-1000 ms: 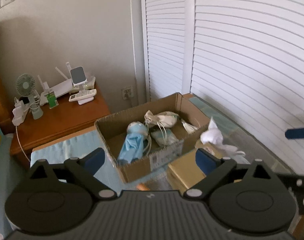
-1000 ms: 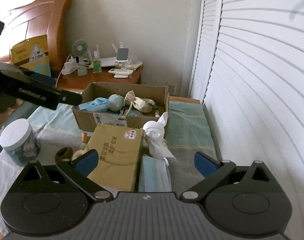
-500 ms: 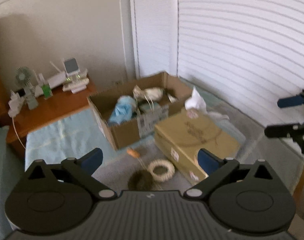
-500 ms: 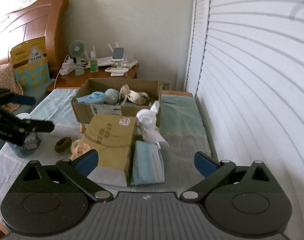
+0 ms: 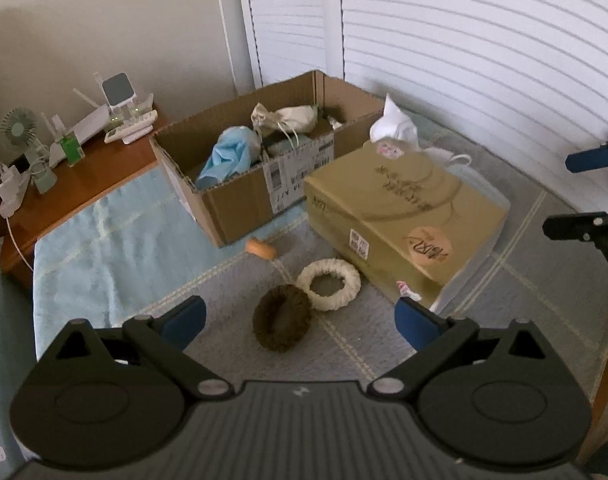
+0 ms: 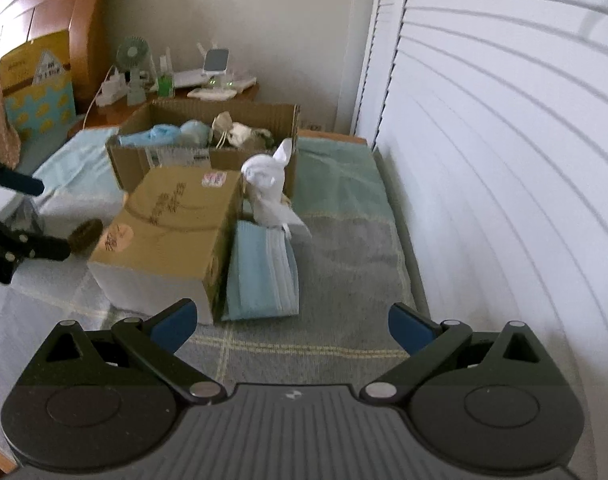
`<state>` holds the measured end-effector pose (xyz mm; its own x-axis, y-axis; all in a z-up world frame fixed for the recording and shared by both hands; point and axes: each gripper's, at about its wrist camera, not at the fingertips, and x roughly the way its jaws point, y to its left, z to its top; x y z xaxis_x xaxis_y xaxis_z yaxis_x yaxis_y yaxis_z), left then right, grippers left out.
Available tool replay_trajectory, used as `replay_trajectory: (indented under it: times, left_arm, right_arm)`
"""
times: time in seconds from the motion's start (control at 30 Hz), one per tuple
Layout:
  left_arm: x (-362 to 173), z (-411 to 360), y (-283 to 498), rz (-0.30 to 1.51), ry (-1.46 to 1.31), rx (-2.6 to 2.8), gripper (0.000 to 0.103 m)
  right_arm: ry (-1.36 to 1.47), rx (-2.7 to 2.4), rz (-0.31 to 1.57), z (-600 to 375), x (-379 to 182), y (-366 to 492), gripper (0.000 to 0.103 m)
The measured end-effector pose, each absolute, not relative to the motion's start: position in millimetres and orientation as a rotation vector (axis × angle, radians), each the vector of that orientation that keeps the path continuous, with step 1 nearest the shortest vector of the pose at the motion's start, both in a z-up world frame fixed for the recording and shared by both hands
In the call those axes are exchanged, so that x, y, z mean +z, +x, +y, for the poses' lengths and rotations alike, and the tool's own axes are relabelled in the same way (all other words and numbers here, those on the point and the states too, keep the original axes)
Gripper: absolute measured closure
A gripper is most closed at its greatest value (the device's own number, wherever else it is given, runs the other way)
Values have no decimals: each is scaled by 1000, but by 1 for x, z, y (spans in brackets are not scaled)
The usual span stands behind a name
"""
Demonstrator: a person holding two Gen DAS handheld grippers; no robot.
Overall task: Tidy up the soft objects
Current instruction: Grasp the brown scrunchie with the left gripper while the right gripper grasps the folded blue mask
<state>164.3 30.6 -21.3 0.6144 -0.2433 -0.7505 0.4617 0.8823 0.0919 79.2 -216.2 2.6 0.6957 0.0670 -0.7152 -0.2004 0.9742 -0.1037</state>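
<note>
Both the left gripper (image 5: pixel 300 318) and right gripper (image 6: pixel 290 322) hang wide and empty, left over 2 scrunchies (image 5: pixel 282 322) on the bed, right over masks (image 6: pixel 262 276), probably bound for the box (image 5: pixel 240 204).

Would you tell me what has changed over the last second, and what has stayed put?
Both grippers drew back from the cardboard box. The left gripper, still open, now looks down on the brown ring and white ring, unseen a second ago. The right gripper stayed open over the folded blue cloth. Nothing was grasped or released; the tan carton and the box contents did not move.
</note>
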Motion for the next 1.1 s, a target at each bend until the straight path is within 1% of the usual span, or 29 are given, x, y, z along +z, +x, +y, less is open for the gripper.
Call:
replay_trajectory:
  times: [0.17,0.23,0.27,0.33,0.47,0.53,0.6,0.73,0.83,1.0,1.07,1.1]
  left_arm:
    - [-31,29,172,845,315,-432,8]
    - [-34,29,176,862,322,-437,16]
    - [-35,29,178,868,324,-436,17]
    - [-38,30,183,880,326,-433,25]
    - [-44,32,192,900,324,-433,29]
    - [-47,32,196,916,318,-435,36]
    - [-51,32,198,932,318,-441,39]
    - [-55,32,202,946,308,-450,43]
    - [-55,33,204,954,295,-458,47]
    - [-55,32,205,957,293,-461,47]
    - [-55,32,205,959,288,-460,47]
    - [-55,33,205,960,287,-461,47]
  right_arm:
    - [-201,175,825,-216,-14,85,0]
    - [-198,177,838,-216,-18,87,0]
    - [-195,182,844,-217,-20,88,0]
    - [-190,192,850,-217,-23,91,0]
    - [-195,207,857,-216,-28,94,0]
    - [-198,212,849,-216,-30,95,0]
    - [-205,220,844,-216,-32,96,1]
    - [-219,236,829,-214,-36,98,4]
    - [-217,248,823,-215,-38,102,8]
    - [-233,259,815,-215,-43,109,17]
    - [-234,272,811,-215,-45,110,17]
    - [-236,280,806,-214,-46,110,19]
